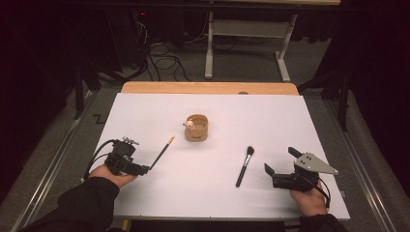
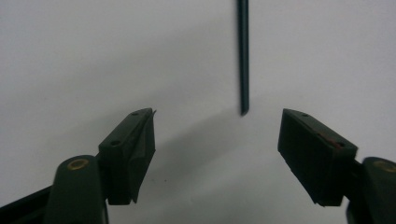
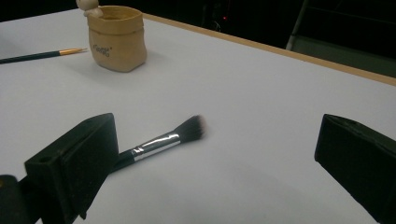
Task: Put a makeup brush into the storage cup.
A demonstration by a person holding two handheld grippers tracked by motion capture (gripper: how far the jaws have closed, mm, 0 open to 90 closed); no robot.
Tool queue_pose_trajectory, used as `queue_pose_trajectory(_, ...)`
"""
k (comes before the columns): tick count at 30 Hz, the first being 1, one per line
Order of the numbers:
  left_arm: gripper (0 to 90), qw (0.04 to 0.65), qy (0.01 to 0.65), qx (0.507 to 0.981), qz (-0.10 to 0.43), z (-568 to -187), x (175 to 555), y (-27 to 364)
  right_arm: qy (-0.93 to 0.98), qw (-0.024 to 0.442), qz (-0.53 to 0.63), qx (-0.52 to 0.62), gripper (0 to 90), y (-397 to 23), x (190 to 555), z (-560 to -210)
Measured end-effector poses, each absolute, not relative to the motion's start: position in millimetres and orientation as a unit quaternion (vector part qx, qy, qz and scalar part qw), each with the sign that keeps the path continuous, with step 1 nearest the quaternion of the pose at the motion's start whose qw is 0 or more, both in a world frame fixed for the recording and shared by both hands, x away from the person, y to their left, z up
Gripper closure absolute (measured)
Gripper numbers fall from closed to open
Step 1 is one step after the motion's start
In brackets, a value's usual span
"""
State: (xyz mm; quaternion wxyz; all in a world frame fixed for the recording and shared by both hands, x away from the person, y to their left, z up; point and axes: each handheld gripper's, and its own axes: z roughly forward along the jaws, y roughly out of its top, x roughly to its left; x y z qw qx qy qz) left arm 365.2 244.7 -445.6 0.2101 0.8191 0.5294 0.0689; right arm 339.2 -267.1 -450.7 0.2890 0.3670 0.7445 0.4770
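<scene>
Black jaws of the left gripper (image 2: 217, 158) stand open, thin paintbrush (image 2: 243, 56) lying just ahead.

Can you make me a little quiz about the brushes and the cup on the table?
1. True or false: the thin brush stands in the cup.
2. Which gripper is nearer the makeup brush? A) left gripper B) right gripper
3. Fill in: the sheet on the table is ____.

Key:
1. False. It lies on the sheet, left of the cup, its handle end between the left gripper's open jaws, not pinched.
2. B. In the right gripper view it lies by one jaw.
3. White.
</scene>
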Motion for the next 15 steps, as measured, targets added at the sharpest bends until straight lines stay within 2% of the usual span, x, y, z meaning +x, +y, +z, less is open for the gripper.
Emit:
queue_pose_trajectory(8,32.3,0.169,0.525,0.834,0.023,-436.5,382.8,233.9,0.741,0.288,0.479,0.372,0.7,-269.8,340.1,-450.1)
queue_pose_trajectory(15,34.9,0.124,0.515,0.848,0.009,-433.6,397.3,221.8,0.743,0.287,0.479,0.368,0.7,-268.8,339.3,-450.0)
